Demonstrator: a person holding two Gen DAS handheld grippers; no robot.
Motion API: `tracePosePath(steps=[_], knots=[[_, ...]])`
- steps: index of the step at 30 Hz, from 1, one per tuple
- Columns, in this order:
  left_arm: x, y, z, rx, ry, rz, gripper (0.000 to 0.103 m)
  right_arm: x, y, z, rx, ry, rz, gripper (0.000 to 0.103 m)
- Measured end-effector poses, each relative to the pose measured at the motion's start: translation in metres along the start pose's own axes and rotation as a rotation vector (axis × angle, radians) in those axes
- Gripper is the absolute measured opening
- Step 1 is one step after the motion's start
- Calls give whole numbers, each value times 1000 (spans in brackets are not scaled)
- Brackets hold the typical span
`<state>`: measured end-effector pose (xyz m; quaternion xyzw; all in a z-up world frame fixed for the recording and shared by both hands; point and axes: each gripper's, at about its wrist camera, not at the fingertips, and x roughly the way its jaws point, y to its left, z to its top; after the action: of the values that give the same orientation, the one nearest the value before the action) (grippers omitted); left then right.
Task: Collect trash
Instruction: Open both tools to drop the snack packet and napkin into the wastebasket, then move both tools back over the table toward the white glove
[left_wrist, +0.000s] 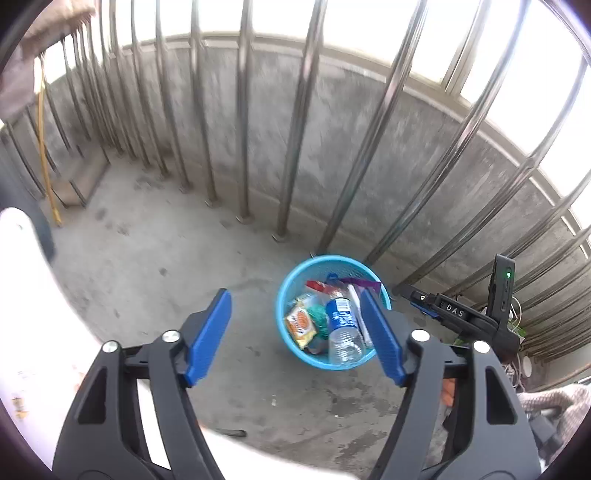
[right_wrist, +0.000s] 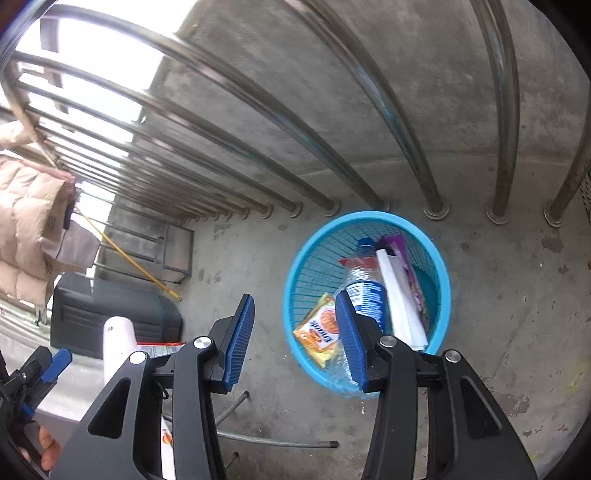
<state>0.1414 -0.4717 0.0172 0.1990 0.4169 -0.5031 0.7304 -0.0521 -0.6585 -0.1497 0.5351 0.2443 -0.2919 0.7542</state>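
Note:
A blue mesh trash basket stands on the concrete floor by the railing; it also shows in the right wrist view. Inside lie a clear plastic bottle with a blue label, an orange snack packet, white paper and purple wrapper. My left gripper is open and empty, above and just left of the basket. My right gripper is open and empty, above the basket's near left rim. The right gripper also shows in the left wrist view.
Steel railing bars and a concrete wall stand behind the basket. A white table edge is at the left, with a snack packet on it. A dark box, a yellow stick, hanging clothes and metal rods are nearby.

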Motion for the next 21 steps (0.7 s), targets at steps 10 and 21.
tracePosePath(steps=[10,21], knots=[[-207,100,-142,-151,-167,191,83,-41,159,-86,-401,179,205,55],[-261,150,-318,-496,-208,155,83,-47,240,-233,-652,578,300,55]])
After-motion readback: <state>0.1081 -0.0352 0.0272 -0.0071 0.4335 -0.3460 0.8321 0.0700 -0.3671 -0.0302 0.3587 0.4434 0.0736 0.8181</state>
